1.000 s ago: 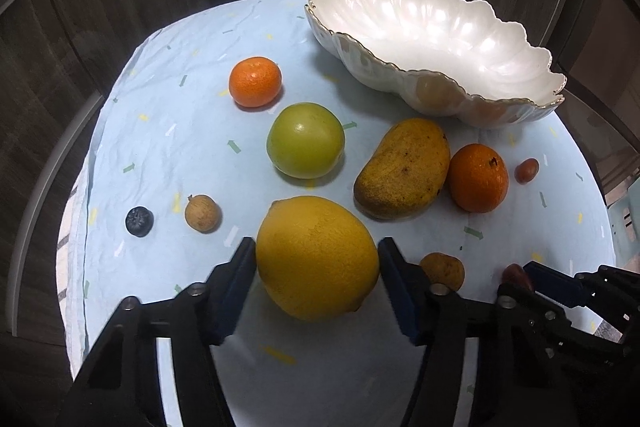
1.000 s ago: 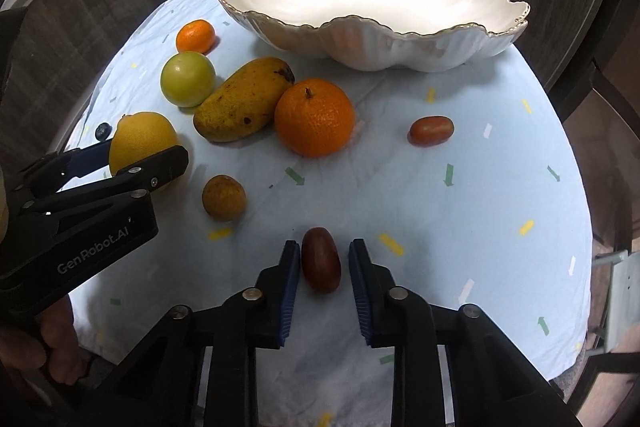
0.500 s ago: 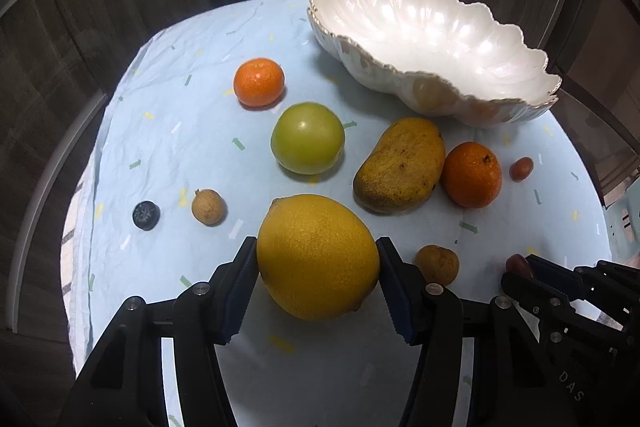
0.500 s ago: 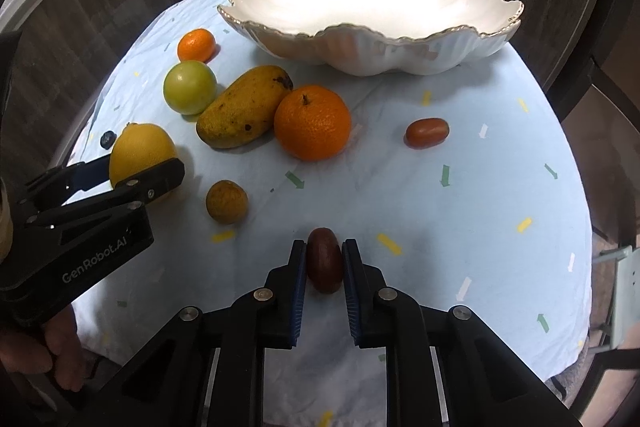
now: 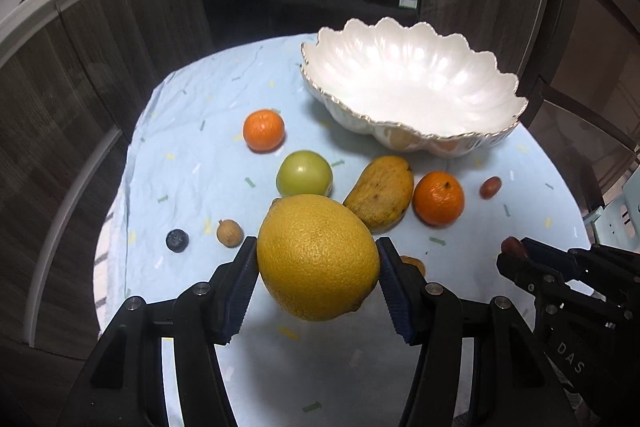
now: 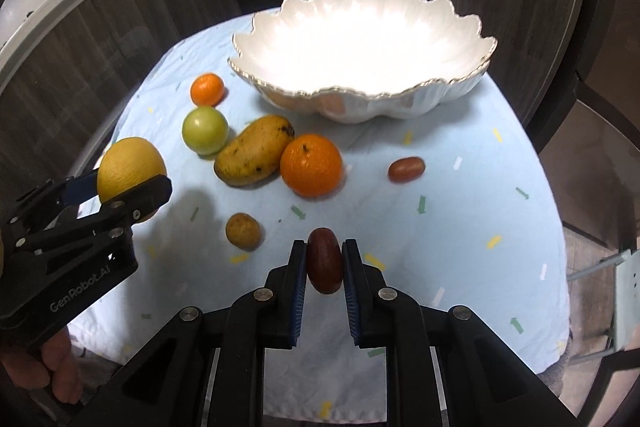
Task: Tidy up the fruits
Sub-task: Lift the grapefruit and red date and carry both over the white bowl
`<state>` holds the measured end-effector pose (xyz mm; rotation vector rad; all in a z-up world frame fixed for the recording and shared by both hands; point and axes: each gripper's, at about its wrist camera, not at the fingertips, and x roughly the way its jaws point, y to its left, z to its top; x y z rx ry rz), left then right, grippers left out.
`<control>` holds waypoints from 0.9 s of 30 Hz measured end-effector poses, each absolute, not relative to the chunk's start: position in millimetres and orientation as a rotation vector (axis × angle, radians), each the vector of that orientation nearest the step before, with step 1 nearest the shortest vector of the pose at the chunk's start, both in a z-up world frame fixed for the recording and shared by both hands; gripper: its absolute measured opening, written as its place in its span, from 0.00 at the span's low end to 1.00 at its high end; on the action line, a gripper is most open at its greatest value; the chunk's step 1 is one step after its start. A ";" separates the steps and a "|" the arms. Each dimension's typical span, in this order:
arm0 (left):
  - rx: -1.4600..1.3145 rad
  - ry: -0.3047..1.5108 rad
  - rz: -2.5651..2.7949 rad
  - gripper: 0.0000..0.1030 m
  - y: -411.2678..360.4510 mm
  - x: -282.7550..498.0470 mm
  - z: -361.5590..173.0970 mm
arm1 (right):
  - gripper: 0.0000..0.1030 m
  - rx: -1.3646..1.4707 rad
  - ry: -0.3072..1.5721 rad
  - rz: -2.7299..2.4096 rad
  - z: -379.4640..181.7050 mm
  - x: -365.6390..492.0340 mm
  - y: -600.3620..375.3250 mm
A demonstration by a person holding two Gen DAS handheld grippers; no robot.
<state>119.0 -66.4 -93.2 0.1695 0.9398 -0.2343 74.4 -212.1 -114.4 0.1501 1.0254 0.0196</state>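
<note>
Fruits are now leaving the tablecloth point(image 5: 192, 131): the big yellow citrus point(image 5: 318, 257), resting on the cloth a second ago, hangs clear of it, clamped between the left gripper point(image 5: 318, 279) pads, while the small dark-red fruit point(image 6: 324, 261), loosely straddled before, is pinched tight and lifted in the right gripper point(image 6: 324, 267). Both pickups look done, so the carry comes next. Both tongs tilt steeply down, with the empty white bowl point(image 6: 472, 43) ahead of them, beyond the mango point(image 6: 256, 155) and oranges.
</note>
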 end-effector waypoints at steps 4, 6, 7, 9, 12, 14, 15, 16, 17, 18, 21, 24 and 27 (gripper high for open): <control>0.177 0.915 -0.236 0.56 -67.5 115.0 -80.5 | 0.18 0.155 0.999 0.013 -106.1 74.7 -213.1; 0.180 0.906 -0.238 0.56 -68.2 114.3 -75.5 | 0.18 0.156 0.987 0.009 -102.9 74.8 -214.7; 0.182 0.902 -0.240 0.56 -69.1 113.8 -72.3 | 0.18 0.156 0.979 0.006 -99.6 74.1 -216.1; 0.186 0.894 -0.244 0.56 -71.2 113.2 -68.1 | 0.18 0.159 0.967 0.001 -95.2 74.3 -218.7; 0.194 0.881 -0.251 0.56 -74.9 113.0 -60.8 | 0.18 0.166 0.952 -0.004 -88.1 75.4 -221.6; 0.194 0.874 -0.258 0.56 -76.9 113.8 -55.9 | 0.18 0.167 0.940 -0.009 -84.0 75.6 -223.7; 0.192 0.873 -0.260 0.56 -77.3 114.5 -54.1 | 0.18 0.169 0.934 -0.009 -81.4 76.3 -225.0; 0.192 0.871 -0.263 0.56 -78.0 115.3 -52.1 | 0.18 0.169 0.926 -0.011 -78.4 77.3 -226.1; 0.194 0.868 -0.264 0.56 -79.3 116.2 -49.8 | 0.18 0.169 0.920 -0.012 -76.4 77.8 -227.0; 0.195 0.864 -0.266 0.56 -80.2 117.2 -47.7 | 0.18 0.168 0.913 -0.013 -74.1 78.8 -227.8; 0.196 0.857 -0.272 0.56 -82.9 119.7 -42.9 | 0.18 0.166 0.899 -0.015 -68.4 80.6 -229.2; 0.198 0.852 -0.277 0.56 -85.0 122.4 -39.5 | 0.18 0.165 0.888 -0.015 -63.5 84.1 -230.8; 0.197 0.853 -0.283 0.56 -86.7 125.7 -38.2 | 0.18 0.165 0.879 -0.017 -60.2 87.9 -233.8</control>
